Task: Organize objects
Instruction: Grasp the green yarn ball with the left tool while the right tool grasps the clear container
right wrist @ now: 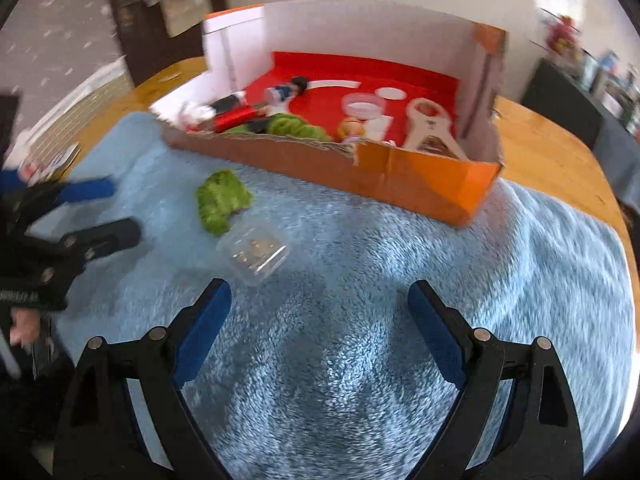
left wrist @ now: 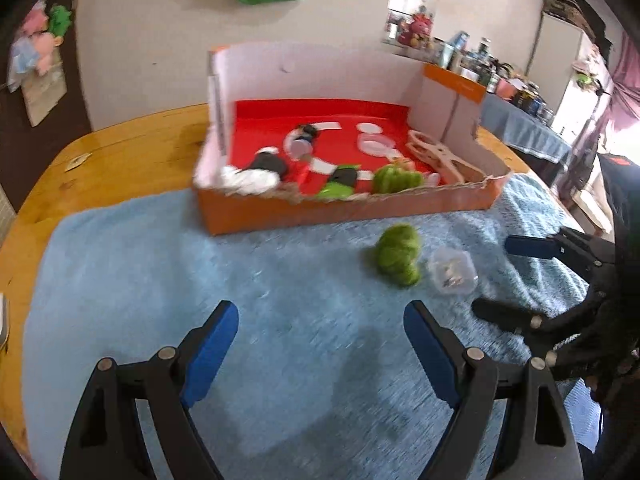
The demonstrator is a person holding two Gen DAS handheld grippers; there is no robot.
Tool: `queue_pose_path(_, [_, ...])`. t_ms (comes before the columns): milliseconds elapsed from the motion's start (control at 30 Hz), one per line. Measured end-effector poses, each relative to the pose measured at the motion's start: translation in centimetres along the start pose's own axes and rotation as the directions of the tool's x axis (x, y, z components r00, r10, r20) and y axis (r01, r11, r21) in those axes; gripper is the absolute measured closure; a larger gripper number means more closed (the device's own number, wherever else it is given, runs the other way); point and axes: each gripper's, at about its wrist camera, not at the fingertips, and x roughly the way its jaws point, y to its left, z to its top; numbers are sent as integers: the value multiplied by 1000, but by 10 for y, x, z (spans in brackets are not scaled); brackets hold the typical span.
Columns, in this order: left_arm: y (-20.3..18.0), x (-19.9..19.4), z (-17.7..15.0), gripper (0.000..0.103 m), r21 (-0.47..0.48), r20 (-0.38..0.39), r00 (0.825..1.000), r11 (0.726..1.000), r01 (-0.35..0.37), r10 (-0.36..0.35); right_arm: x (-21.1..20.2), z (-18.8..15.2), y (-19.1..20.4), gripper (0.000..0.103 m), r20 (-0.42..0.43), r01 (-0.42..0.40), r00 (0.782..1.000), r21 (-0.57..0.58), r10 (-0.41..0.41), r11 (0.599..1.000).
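An orange cardboard box (left wrist: 348,210) with a red floor stands on a blue fluffy mat (left wrist: 200,280); it also shows in the right wrist view (right wrist: 420,184). It holds small dolls, green plush pieces, round lids and a wooden clip (left wrist: 440,156). A green plush toy (left wrist: 400,256) and a small clear container (left wrist: 452,272) lie on the mat in front of the box, also in the right wrist view as plush (right wrist: 222,200) and container (right wrist: 256,254). My left gripper (left wrist: 320,320) is open and empty over the mat. My right gripper (right wrist: 320,300) is open and empty, just near of the container.
The mat lies on a wooden table (left wrist: 120,152) whose edges show around it. A cluttered counter (left wrist: 500,76) stands at the back right. Each gripper shows in the other's view: the right one (left wrist: 500,280), the left one (right wrist: 120,212).
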Motion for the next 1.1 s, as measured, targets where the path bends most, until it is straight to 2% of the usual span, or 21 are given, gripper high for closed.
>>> queue_pose_path(200, [-13,12,19,17,65,-33,998,997,48,-46,5,5,8,13,-26,-85,996,-171,81,982])
queue_pose_path(267, [-16,16,23,22,83,-45,998,995,58,-54,10,9,9,14,-37,-107,994,-210,102,972])
queue_pose_path(367, [-19,23,29,27,104,-68,996,992,69,-62,19,14,11,26,-62,-149,988,-254,138,956])
queue_pose_path(467, [-21,30,33,33,107,-89,993,990,92,-82,21,18,10,34,-60,-178,984,-257,168,950])
queue_pose_path(533, [-23,35,35,36,115,-104,990,987,109,-97,21,20,10,44,-53,-185,983,-261,178,947])
queue_pose_path(633, [-27,39,36,37,130,-116,986,983,130,-116,22,21,11,49,-49,-201,980,-267,195,942])
queue_pose_path(767, [-31,44,37,50,141,-130,983,979,144,-126,20,18,17,58,-40,-202,979,-305,200,931])
queue_pose_path(833, [-31,44,37,57,139,-129,983,979,150,-132,18,17,19,67,-41,-213,977,-312,211,926])
queue_pose_path(900, [-29,44,37,65,132,-125,982,979,155,-139,16,15,21,67,-27,-202,978,-324,205,924])
queue_pose_path(933, [-28,43,37,74,119,-120,981,979,167,-153,16,14,22,68,-25,-202,978,-329,205,922])
queue_pose_path(1100, [-26,37,36,74,115,-93,985,981,153,-143,11,9,26,68,-5,-184,981,-336,193,924])
